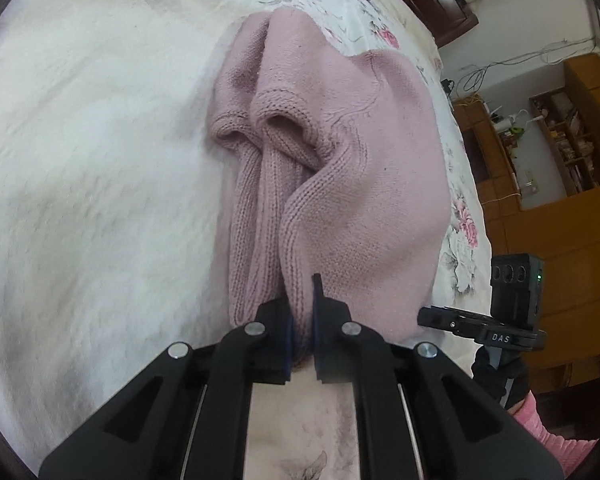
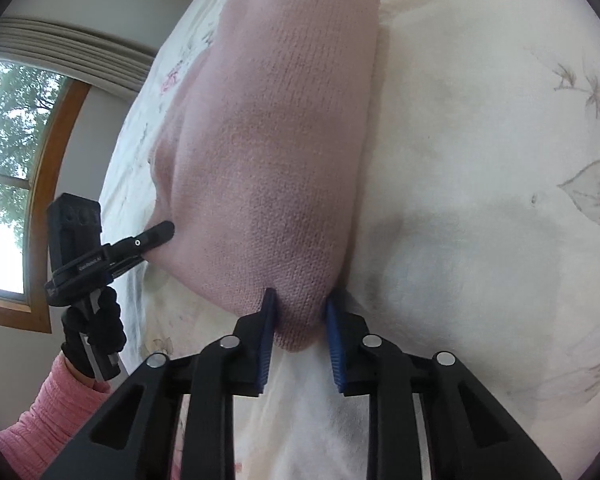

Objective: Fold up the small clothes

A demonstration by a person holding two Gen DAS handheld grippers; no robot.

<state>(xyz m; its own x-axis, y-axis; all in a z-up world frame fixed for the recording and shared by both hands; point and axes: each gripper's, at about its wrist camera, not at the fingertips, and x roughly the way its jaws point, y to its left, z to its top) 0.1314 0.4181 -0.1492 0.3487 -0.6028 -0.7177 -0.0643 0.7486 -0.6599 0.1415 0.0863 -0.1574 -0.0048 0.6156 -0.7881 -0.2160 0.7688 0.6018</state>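
A: Left hand-held gripper (image 1: 302,320): jaws nearly closed, pinching a ribbed edge of the pink knit sweater (image 1: 340,168). Right hand-held gripper (image 2: 300,316): jaws partly open, blue pads (image 2: 266,344) flanking a rounded corner of the same garment; the cloth fills the gap, though whether the pads press it I cannot tell.

B: And the garment's lie?

A: From each gripper it runs straight ahead, long axis away toward the far side of the bed (image 1: 80,140). Both grippers sit at its near edge, just beside one another, the left on the cuff side, the right on the plain panel side. Neither is clearly nearer, so the coming fold probably carries this near edge forward along that axis.

B: Materials?

A: Soft, thick, loosely knitted wool-like fabric; two tubular cuffs (image 1: 276,120) gape open on the left, ribbed folds below them. It lies bunched, not flat. The bedspread is white, quilted, printed with pale flowers.
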